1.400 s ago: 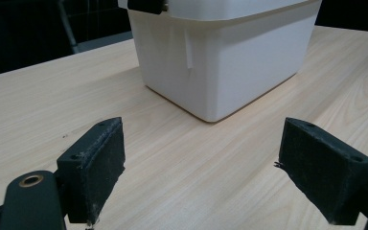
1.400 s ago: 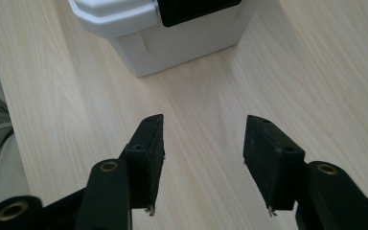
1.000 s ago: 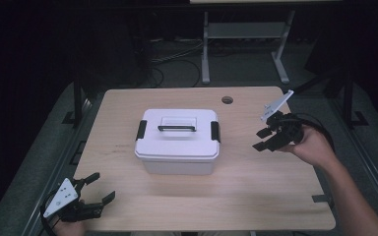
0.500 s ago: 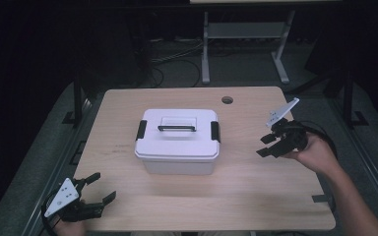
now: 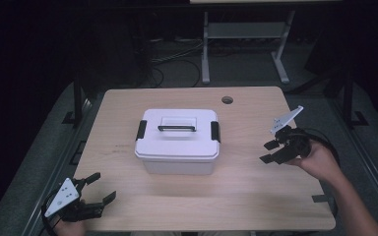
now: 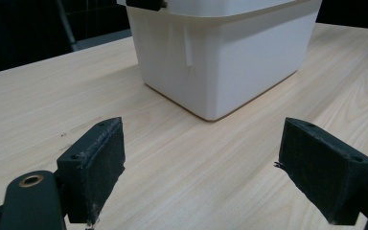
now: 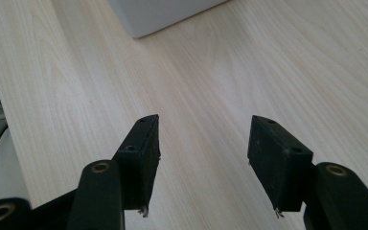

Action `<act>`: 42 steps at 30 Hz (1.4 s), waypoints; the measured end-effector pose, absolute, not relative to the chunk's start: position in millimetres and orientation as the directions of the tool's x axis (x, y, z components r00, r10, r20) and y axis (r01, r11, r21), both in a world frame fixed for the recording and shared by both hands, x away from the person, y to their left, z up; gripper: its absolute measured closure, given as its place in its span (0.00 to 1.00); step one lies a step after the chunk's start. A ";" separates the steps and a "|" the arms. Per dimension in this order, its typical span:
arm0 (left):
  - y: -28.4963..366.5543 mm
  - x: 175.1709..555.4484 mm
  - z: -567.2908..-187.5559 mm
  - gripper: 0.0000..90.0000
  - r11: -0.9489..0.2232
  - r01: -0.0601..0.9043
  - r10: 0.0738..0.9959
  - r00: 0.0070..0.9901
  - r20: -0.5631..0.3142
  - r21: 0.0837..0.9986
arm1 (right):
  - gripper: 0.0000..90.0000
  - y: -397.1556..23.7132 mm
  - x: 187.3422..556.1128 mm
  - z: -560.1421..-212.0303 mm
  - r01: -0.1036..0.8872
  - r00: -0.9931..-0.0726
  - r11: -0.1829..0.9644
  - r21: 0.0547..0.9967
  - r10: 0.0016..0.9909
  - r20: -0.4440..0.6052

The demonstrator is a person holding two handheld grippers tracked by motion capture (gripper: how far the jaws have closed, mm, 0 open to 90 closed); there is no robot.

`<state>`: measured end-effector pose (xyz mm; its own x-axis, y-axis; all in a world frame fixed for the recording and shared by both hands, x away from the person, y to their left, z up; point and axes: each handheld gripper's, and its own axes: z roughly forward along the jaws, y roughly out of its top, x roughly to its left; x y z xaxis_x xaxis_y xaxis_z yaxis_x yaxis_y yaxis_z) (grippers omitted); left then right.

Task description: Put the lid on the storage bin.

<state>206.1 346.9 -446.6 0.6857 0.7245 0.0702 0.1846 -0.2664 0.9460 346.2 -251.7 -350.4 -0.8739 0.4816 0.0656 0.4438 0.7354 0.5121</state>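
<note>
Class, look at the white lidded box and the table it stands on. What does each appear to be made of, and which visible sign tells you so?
The white rectangular lidded box looks like moulded plastic: smooth, slightly glossy walls, rounded corners, black clip latches and a handle set into the lid. The light table looks like wood or a wood-grain laminate with a matt finish: fine parallel grain lines run along it, though the look alone cannot settle which.

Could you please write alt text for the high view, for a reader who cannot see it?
A white lidded box sits mid-table. The right gripper hangs open to its right; the left gripper rests open at the near-left corner.
</note>
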 end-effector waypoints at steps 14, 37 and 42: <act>346.2 206.6 -446.8 0.17 -0.271 0.184 0.722 0.688 0.073 0.945 | 0.48 -261.9 338.4 -365.2 0.466 -0.863 0.719 0.516 0.497 0.086; 345.7 206.9 -446.8 0.17 -0.274 0.186 0.722 0.688 0.074 0.943 | 0.47 -272.8 325.3 -389.1 0.490 -0.853 0.695 0.526 0.507 0.126; 345.6 206.9 -446.7 0.17 -0.275 0.186 0.721 0.689 0.075 0.943 | 0.47 -273.8 322.9 -392.9 0.491 -0.854 0.696 0.524 0.505 0.129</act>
